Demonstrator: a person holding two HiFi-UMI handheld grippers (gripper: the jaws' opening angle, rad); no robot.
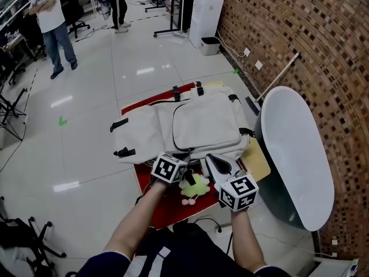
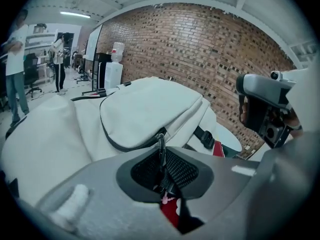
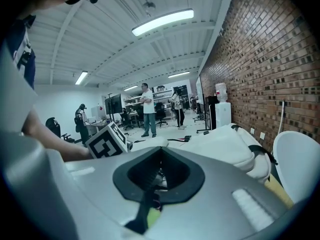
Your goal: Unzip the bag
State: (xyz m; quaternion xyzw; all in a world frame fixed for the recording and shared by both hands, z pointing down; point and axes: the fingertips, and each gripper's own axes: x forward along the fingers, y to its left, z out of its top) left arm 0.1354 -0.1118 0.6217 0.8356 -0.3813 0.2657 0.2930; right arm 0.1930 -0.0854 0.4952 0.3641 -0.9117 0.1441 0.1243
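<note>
A cream backpack (image 1: 196,123) lies flat on a red mat (image 1: 167,206), its dark zipper line curving round the front pocket (image 2: 112,144). My left gripper (image 1: 183,167) sits at the bag's near edge. In the left gripper view its jaws (image 2: 162,159) are pressed together on the metal zipper pull (image 2: 161,143), which sticks up between the pads. My right gripper (image 1: 214,165) is just to the right, also at the near edge. Its jaws (image 3: 160,166) stand together with a thin black strip (image 3: 142,204) caught between them. A green plush charm (image 1: 195,184) lies below both grippers.
A white oval tabletop (image 1: 294,154) stands close on the right, against the brick wall (image 1: 311,33). A yellowish board (image 1: 259,161) shows under the mat's right side. Black buckled straps (image 1: 124,123) trail off the bag's left side. People (image 1: 55,22) stand far back on the shiny floor.
</note>
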